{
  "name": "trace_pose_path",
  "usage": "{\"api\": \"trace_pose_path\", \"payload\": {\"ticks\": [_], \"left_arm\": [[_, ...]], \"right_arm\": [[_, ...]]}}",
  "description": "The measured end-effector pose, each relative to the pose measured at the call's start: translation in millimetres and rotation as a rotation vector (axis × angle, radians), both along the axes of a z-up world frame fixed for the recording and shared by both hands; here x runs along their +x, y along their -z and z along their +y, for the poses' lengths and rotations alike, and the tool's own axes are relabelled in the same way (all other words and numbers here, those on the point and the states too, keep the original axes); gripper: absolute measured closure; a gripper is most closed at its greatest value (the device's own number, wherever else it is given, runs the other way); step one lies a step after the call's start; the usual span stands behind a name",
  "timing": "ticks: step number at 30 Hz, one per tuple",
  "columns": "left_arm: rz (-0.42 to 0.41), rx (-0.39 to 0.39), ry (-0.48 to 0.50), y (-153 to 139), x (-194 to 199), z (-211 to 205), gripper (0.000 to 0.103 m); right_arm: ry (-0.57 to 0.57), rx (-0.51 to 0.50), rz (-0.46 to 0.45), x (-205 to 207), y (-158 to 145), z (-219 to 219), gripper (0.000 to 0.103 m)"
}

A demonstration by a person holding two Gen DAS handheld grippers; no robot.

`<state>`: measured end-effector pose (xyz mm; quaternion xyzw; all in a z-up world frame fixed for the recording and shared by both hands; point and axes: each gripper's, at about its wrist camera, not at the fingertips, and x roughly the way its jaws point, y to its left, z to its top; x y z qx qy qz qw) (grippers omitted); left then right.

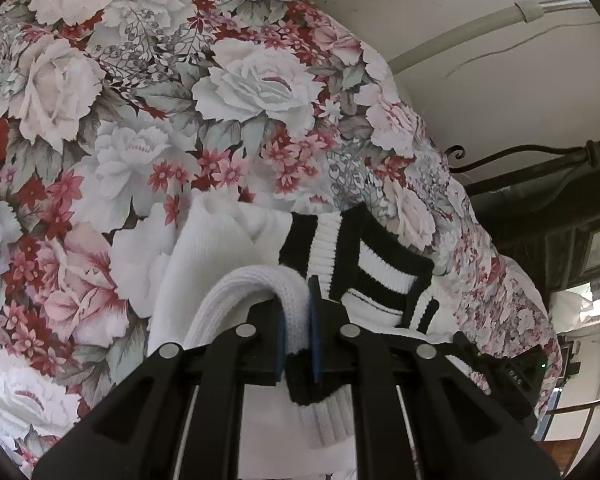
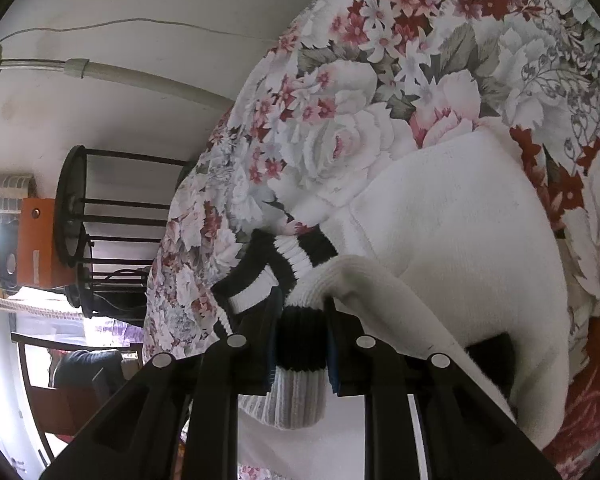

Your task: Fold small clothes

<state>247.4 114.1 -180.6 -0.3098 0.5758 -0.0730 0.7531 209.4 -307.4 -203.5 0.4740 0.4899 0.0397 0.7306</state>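
- Left wrist view: my left tongs are pinching a fold of the white knit garment, the blue pads pressed tight on a ribbed white edge that arches out toward 10 o'clock.
- A black-and-white striped ribbed band of the same garment lies just past the fingertips, running toward 2 o'clock.
- Beneath it all is a floral bedspread of pale roses and red blossoms, filling the view from 8 to 1 o'clock.
- A dark scrolled metal bed rail shows at 3 o'clock, against a pale wall.
- Right wrist view: my right tongs are clamped on the black part of the striped cuff, with white ribbing hanging below toward 6 o'clock.
- The garment's white body spreads from the fingertips toward 2 o'clock, resting on the bedspread.
- More striped trim bunches just beside the left pad, at 10 o'clock.
- A black barred stand and an orange box sit well apart at 9 o'clock.
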Motion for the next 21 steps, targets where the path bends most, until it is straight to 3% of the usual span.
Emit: {"api": "trace_pose_path", "payload": {"ticks": [2, 7, 8, 9, 11, 12, 14, 16, 21], "left_arm": [[0.009, -0.010, -0.007, 3.3, 1.8, 1.5, 0.094], [0.003, 0.034, -0.032, -3.4, 1.1, 7.8, 0.085], [-0.009, 0.023, -0.035, -7.7, 0.5, 11.1, 0.080], [-0.017, 0.008, -0.040, -10.9, 0.0, 13.1, 0.069], [-0.056, 0.048, -0.080, -25.1, -4.0, 20.3, 0.045], [-0.074, 0.081, -0.093, -31.6, -5.6, 22.7, 0.043], [-0.097, 0.097, -0.091, -40.9, -6.8, 26.3, 0.043], [-0.102, 0.033, -0.079, -42.6, -7.4, 28.3, 0.043], [-0.114, -0.039, 0.007, -40.1, -8.1, 13.1, 0.043]], "right_arm": [[0.006, 0.015, 0.008, 1.7, 5.9, -2.5, 0.080], [0.012, 0.090, -0.015, 0.8, 1.0, -7.8, 0.056], [0.002, 0.087, -0.039, 0.4, -6.9, -8.2, 0.053], [-0.002, 0.082, -0.063, -0.7, -14.7, -9.2, 0.050], [0.002, 0.071, -0.106, -4.1, -31.5, -11.9, 0.050], [0.006, 0.063, -0.119, -6.2, -37.8, -13.2, 0.050], [0.005, 0.034, -0.144, -12.6, -50.1, -13.8, 0.050], [-0.029, 0.001, -0.151, -17.8, -57.2, -7.9, 0.055], [-0.234, -0.089, -0.096, -11.4, -50.2, 38.3, 0.067]]}}
